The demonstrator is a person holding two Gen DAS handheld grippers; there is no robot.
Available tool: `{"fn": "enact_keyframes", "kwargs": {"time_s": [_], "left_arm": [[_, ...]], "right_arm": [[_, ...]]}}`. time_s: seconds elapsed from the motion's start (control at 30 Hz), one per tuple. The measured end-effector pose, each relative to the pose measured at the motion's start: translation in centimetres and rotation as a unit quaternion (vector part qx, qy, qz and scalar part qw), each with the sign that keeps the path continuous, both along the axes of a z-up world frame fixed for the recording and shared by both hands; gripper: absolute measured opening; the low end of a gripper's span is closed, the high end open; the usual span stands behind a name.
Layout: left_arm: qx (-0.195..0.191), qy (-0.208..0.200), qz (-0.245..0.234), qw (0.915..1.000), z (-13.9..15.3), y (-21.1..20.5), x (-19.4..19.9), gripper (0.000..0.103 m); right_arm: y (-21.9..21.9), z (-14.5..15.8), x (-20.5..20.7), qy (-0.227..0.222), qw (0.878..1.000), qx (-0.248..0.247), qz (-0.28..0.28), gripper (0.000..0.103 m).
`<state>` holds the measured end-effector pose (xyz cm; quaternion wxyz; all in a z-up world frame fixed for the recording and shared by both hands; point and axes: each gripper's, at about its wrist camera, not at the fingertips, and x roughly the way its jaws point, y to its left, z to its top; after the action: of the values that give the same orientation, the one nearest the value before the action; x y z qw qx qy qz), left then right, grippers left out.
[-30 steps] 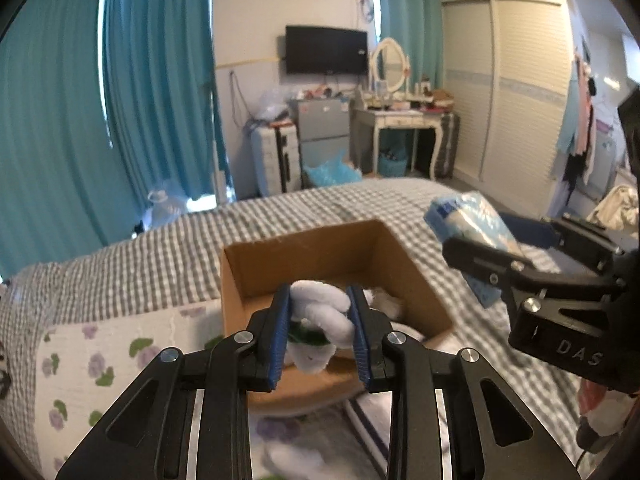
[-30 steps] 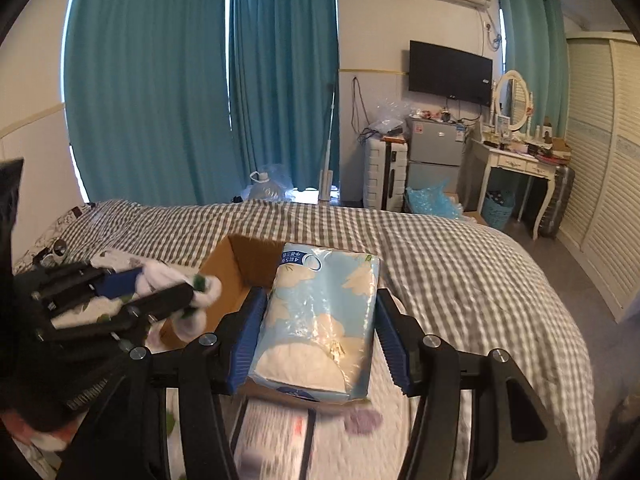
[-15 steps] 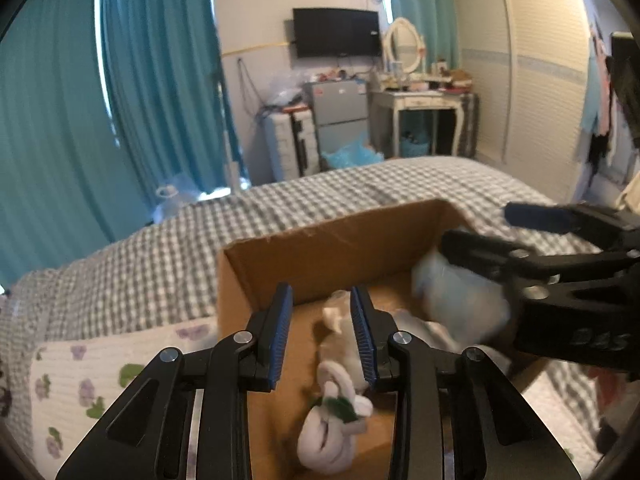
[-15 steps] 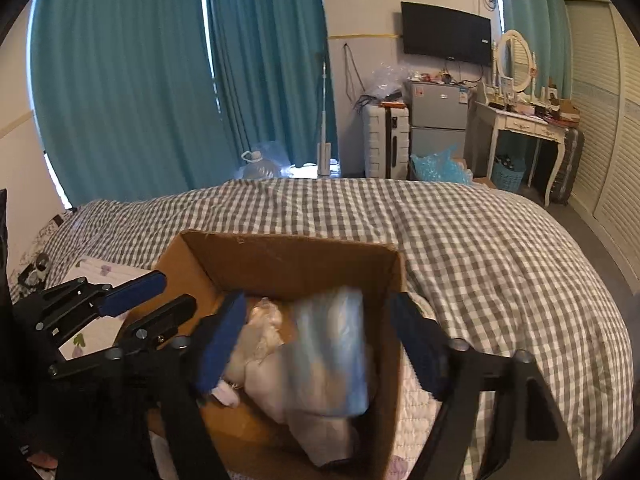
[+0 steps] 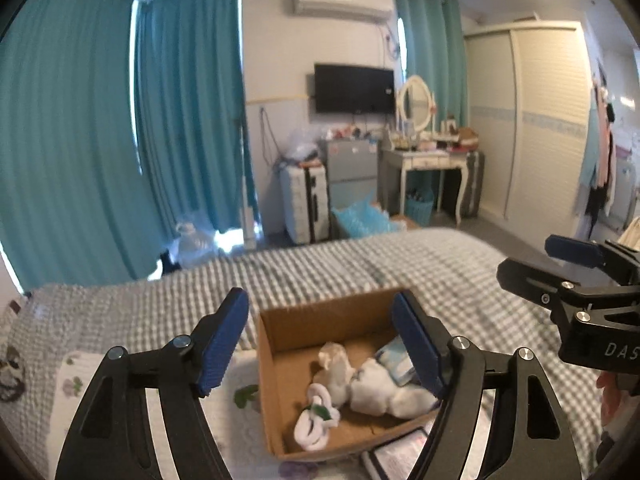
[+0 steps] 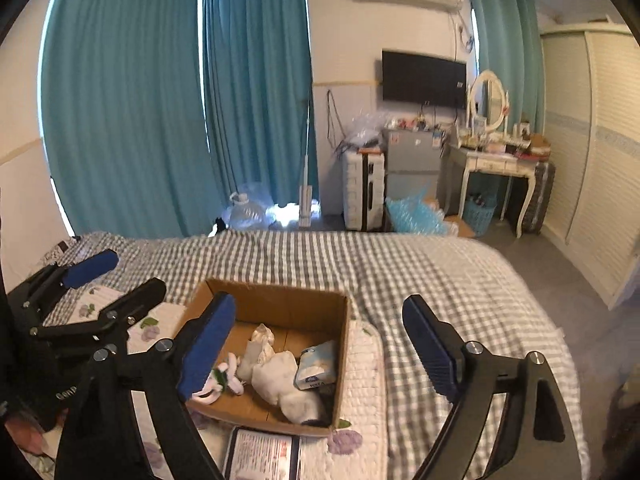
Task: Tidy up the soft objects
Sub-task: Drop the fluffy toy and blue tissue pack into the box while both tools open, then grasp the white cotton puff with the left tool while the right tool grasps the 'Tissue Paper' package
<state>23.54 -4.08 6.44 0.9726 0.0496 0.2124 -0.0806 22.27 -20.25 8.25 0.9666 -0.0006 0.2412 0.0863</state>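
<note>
Left gripper (image 5: pixel 320 340) fingers spread wide, empty. Right gripper (image 6: pixel 320 346) likewise apart, holding nothing. Both above the cardboard box (image 6: pixel 276 300) on the checked bed (image 6: pixel 420 264). Inside the box: rolled white socks (image 5: pixel 316 416), white soft items (image 6: pixel 276 376), blue tissue pack (image 6: pixel 318 366) against the right wall. Beyond: teal curtains (image 6: pixel 120 100).

Soft daylight through the curtains (image 6: pixel 256 92), slight motion blur, strong fisheye bending and dark corners.
</note>
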Motion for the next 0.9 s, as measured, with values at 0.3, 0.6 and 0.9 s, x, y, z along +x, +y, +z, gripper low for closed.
{"fn": "enact_keyframes", "kwargs": {"time_s": [0.3, 0.6, 0.9], "left_arm": [[-0.036, -0.081, 0.008, 0.9961, 9.4, 2.6, -11.0, 0.089], [-0.046, -0.085, 0.015, 0.9952, 10.5, 4.8, -16.7, 0.089], [-0.031, -0.015, 0.022, 0.9992, 3.8, 5.2, -17.1, 0.089]], "right_arm": [[0.3, 8.7, -10.6, -0.060, 0.998, -0.012, -0.004, 0.101], [1.9, 11.0, -17.9, -0.075, 0.997, -0.024, 0.019, 0.103], [3.9, 5.3, -18.7, -0.037, 0.998, -0.029, 0.033, 0.103]]}}
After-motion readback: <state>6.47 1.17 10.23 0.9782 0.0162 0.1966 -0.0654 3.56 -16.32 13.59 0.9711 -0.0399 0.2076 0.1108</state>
